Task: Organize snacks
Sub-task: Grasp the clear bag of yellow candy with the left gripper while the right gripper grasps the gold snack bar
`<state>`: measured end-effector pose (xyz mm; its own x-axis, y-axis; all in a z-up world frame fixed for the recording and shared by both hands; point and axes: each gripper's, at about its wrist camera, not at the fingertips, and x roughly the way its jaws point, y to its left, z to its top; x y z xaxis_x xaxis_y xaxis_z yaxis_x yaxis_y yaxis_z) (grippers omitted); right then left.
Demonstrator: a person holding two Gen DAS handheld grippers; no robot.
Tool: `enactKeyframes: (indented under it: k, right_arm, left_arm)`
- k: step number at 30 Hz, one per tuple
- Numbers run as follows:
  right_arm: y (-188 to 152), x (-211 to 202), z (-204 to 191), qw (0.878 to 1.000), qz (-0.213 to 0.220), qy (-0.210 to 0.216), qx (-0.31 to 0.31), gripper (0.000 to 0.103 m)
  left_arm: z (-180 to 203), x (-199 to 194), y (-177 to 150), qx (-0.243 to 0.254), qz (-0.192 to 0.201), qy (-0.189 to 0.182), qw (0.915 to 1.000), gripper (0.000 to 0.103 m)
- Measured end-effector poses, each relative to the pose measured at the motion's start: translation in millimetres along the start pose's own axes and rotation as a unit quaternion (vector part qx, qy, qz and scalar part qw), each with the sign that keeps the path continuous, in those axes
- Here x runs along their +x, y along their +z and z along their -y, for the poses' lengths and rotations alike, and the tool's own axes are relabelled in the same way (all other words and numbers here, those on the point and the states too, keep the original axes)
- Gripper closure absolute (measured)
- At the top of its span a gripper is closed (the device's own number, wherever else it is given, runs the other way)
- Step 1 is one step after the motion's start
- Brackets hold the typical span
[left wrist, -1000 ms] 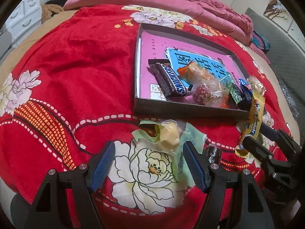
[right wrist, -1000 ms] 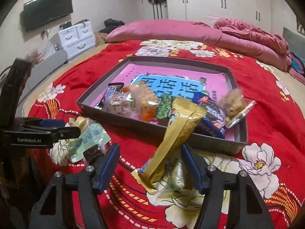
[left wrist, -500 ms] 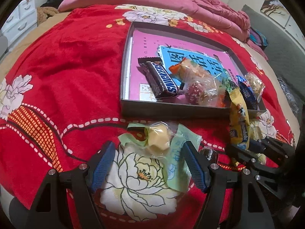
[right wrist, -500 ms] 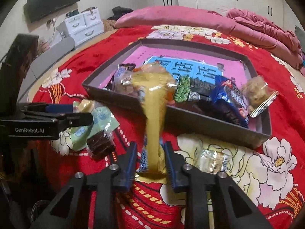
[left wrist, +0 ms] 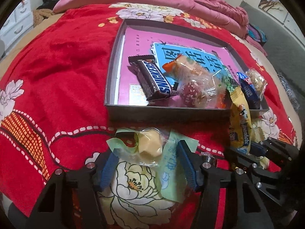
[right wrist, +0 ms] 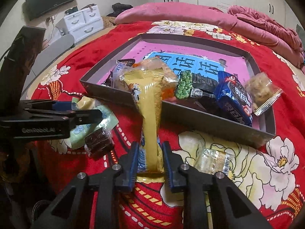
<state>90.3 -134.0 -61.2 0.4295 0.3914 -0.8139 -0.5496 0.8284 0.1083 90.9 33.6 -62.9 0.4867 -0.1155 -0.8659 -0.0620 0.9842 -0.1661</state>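
My right gripper (right wrist: 150, 148) is shut on a long yellow snack pack (right wrist: 149, 114), holding it upright at the near wall of the grey tray (right wrist: 209, 122); the pack also shows in the left wrist view (left wrist: 239, 122). My left gripper (left wrist: 147, 159) is open, its blue pads either side of a clear-wrapped yellow pastry (left wrist: 149, 145) lying on a pale green packet (left wrist: 171, 169). The tray (left wrist: 112, 87) holds a Snickers bar (left wrist: 152, 78), a blue cookie pack (right wrist: 236, 99), a green pea pack (right wrist: 192, 87) and several clear-wrapped snacks.
A dark brown wrapped cake (right wrist: 99, 141) and a clear wrapped candy (right wrist: 211, 160) lie on the red floral blanket (left wrist: 57, 66) in front of the tray. Pink bedding (right wrist: 190, 13) lies behind. White drawers (right wrist: 83, 24) stand at far left.
My right gripper closed on the yellow pack and lifted it upright toward the tray wall. My left gripper moved forward so the yellow pastry sits between its open pads.
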Motion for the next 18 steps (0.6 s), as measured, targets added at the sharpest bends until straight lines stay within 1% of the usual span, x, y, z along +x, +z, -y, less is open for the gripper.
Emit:
enactKeyframes:
  k: [1, 3, 4, 7, 9, 12, 18]
  right_arm:
    - [0.1, 0.1, 0.1, 1.0, 0.0, 0.0, 0.0, 0.078]
    - [0.0, 0.2, 0.2, 1.0, 0.0, 0.001, 0.0, 0.078]
    - [0.1, 0.3, 0.2, 1.0, 0.0, 0.001, 0.001, 0.078]
    - [-0.1, 0.2, 1.0, 1.0, 0.001, 0.004, 0.003, 0.078]
    - [-0.2, -1.0, 2.5, 1.0, 0.003, 0.008, 0.008, 0.078]
    - [0.3, -4.5, 4.8, 1.0, 0.01, 0.015, 0.015, 0.078]
    - [3.1, -16.8, 5.7, 0.999, 0.037, 0.023, 0.021, 0.078]
  left_arm:
    - [0.3, 0.9, -0.2, 0.001, 0.0, -0.001, 1.0, 0.043]
    - [0.7, 2.2, -0.9, 0.003, -0.001, -0.004, 1.0, 0.053]
    - [1.2, 2.4, -1.4, 0.005, -0.001, -0.004, 1.0, 0.055]
    - [-0.1, 1.3, -2.2, 0.005, 0.002, -0.007, 1.0, 0.061]
    - [-2.7, -0.2, -2.1, 0.002, 0.003, -0.008, 1.0, 0.071]
    - [-6.9, -4.6, -3.0, -0.005, 0.006, -0.014, 0.9999, 0.074]
    - [-9.1, -17.8, -6.4, -0.008, 0.015, -0.02, 0.9996, 0.075]
